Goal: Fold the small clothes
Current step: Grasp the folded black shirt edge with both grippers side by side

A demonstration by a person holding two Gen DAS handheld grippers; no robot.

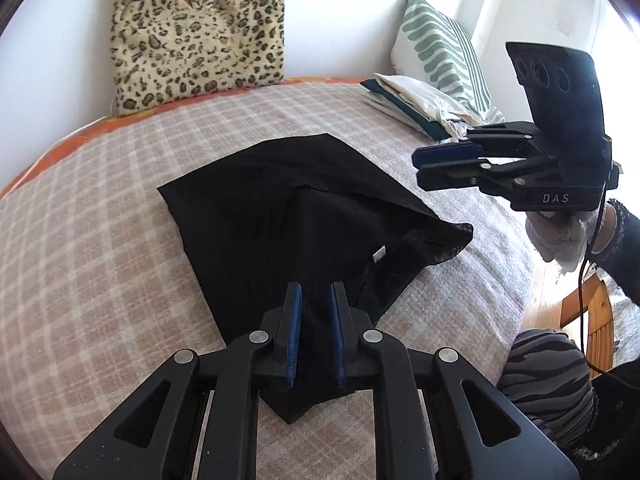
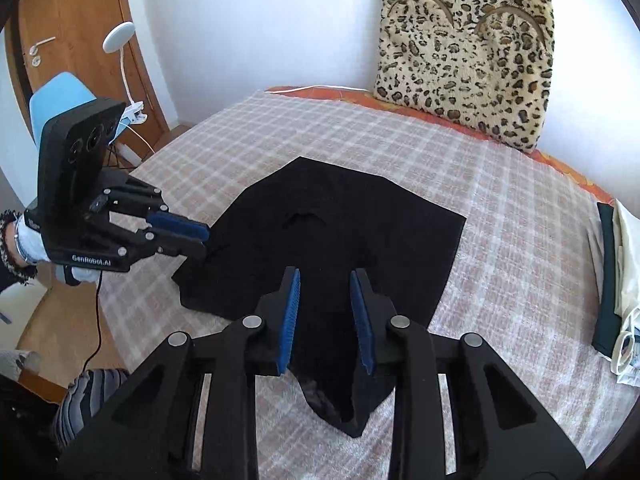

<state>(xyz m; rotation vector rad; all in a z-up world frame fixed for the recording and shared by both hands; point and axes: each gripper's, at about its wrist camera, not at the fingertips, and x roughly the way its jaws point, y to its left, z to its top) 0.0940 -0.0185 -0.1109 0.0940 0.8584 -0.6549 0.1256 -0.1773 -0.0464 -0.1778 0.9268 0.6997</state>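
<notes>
Both grippers, left gripper (image 1: 314, 332) and right gripper (image 2: 326, 320), are hovering with narrow, empty jaws over black garment (image 1: 304, 216). I'm eyeing the loose flap at 3 o'clock; it's needing a flat, even fold.

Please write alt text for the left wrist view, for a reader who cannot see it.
A black garment lies partly folded on a checked blanket, between the left gripper fingers, which stand slightly apart. The right gripper hovers beside it; folded clothes and a leopard-print cushion lie behind.

The right gripper (image 1: 418, 170) bore "DAS" in pale letters on its black body. The left gripper (image 2: 206, 242) bore "GenRobot.AI" along its body's lower edge.
</notes>
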